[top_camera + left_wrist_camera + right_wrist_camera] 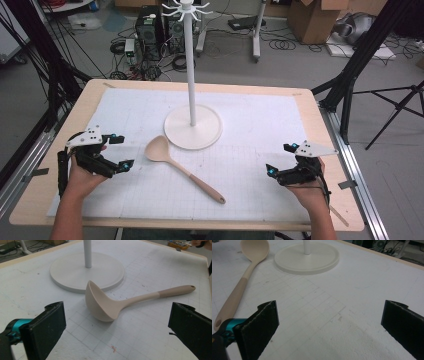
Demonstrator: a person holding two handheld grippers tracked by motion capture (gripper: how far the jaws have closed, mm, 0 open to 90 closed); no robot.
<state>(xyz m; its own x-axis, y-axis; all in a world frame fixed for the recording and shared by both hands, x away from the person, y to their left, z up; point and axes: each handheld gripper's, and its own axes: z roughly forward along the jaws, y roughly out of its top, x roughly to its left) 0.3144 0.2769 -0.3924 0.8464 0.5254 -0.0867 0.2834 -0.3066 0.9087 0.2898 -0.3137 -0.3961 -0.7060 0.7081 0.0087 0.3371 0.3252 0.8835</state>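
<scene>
Wooden table point(45, 195) w/ white grid mat point(260, 125); grey floor behind, cables, PC towers, cardboard boxes

- Ladle point(181, 167): beige, flat on mat, centre-front; bowl just beside stand base, handle angled toward near-right edge
- Hook stand point(192, 75): white, round base point(75, 277), upright pole, hooks at top; mid-mat
- Left gripper point(121, 152): hand-held, left of ladle bowl, jaws wide apart, nothing between
- Right gripper point(280, 158): hand-held, near right edge, well apart from ladle, jaws wide apart, nothing between
</scene>
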